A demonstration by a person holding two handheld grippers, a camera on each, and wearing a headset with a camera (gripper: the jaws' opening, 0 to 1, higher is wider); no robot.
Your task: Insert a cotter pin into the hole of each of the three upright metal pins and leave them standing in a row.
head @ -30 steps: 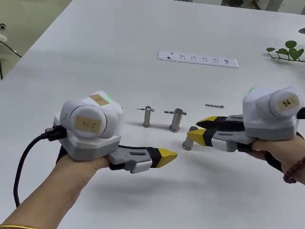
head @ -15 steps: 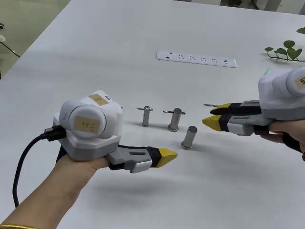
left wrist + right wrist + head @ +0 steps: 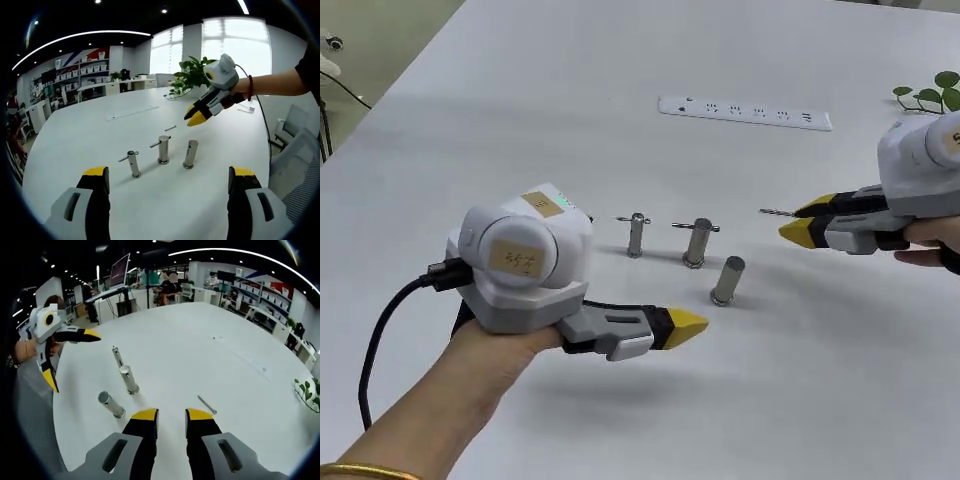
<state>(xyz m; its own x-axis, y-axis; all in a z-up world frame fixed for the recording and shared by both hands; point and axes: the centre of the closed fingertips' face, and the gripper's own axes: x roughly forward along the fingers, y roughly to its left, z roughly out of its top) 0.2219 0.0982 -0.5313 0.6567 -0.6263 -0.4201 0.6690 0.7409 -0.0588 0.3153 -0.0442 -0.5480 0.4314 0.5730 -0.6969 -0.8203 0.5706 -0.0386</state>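
Well, the left tool (image 3: 168, 172) is wide open and holds nothing. The right tool (image 3: 172, 415) is almost closed and empty, its tips near the loose cotter pin (image 3: 206, 404) on the table (image 3: 570, 90), beside three standing metal pins (image 3: 698, 243).

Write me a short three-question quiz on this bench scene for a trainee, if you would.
1. True or false: the nearest metal pin holds a cotter pin.
2. The loose cotter pin lies: A) on the table near the right hand-held gripper; B) through a pin's hole; C) in that gripper's jaws.
3. Fill in: the left hand-held gripper has its jaws ____.
Key: 1 false; 2 A; 3 open.
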